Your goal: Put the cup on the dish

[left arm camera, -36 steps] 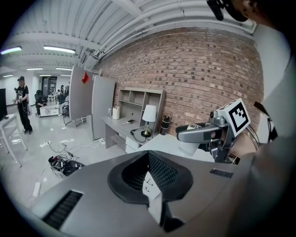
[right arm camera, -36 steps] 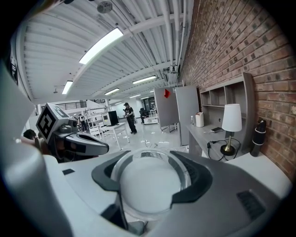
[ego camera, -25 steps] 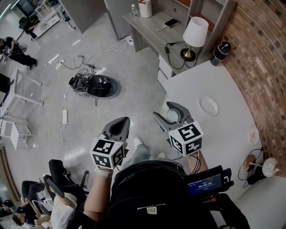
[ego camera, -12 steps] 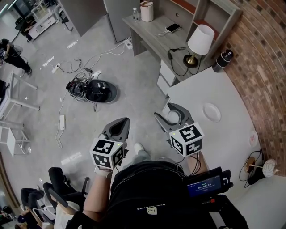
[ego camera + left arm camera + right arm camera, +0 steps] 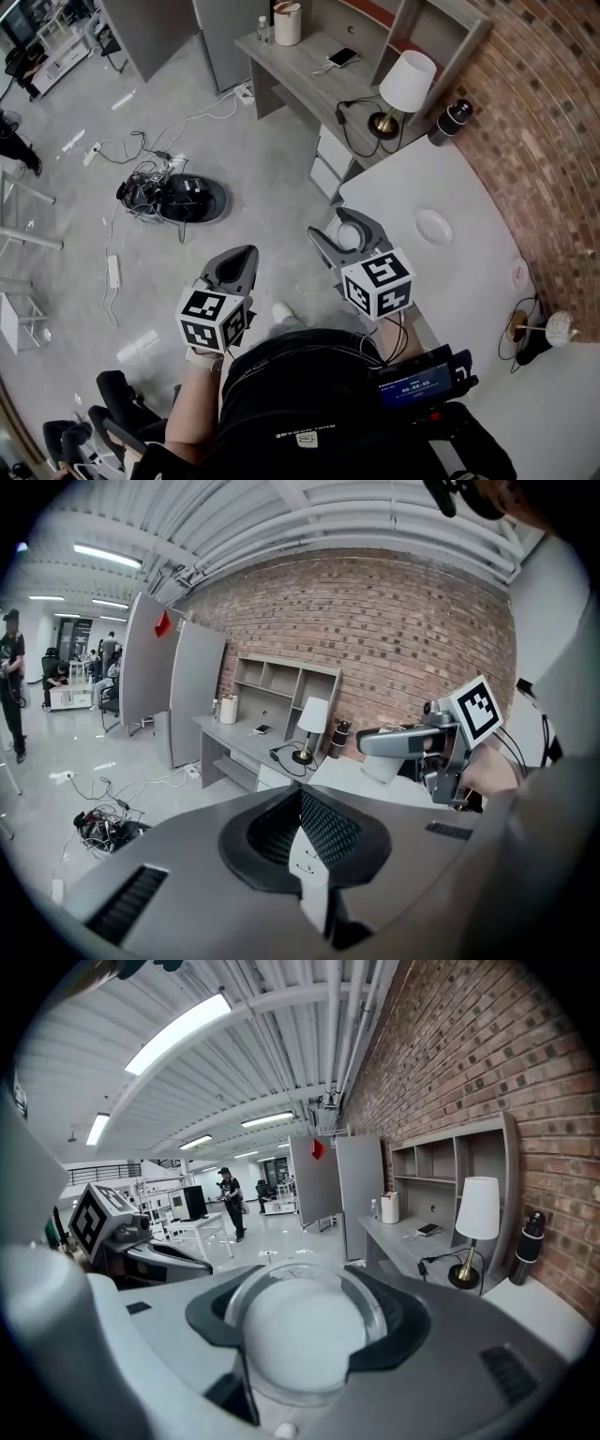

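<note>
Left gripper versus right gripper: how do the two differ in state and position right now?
The left gripper is shut with nothing between its jaws; the right gripper is shut on a white round cup. The left gripper hangs over the grey floor; the right gripper is at the white table's edge. Both carry black-and-white marker cubes.

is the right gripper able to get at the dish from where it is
Probably yes: the right gripper, shut on the cup, hangs at the edge of the table, and the dish lies on bare tabletop beyond it, with nothing standing between them.
</note>
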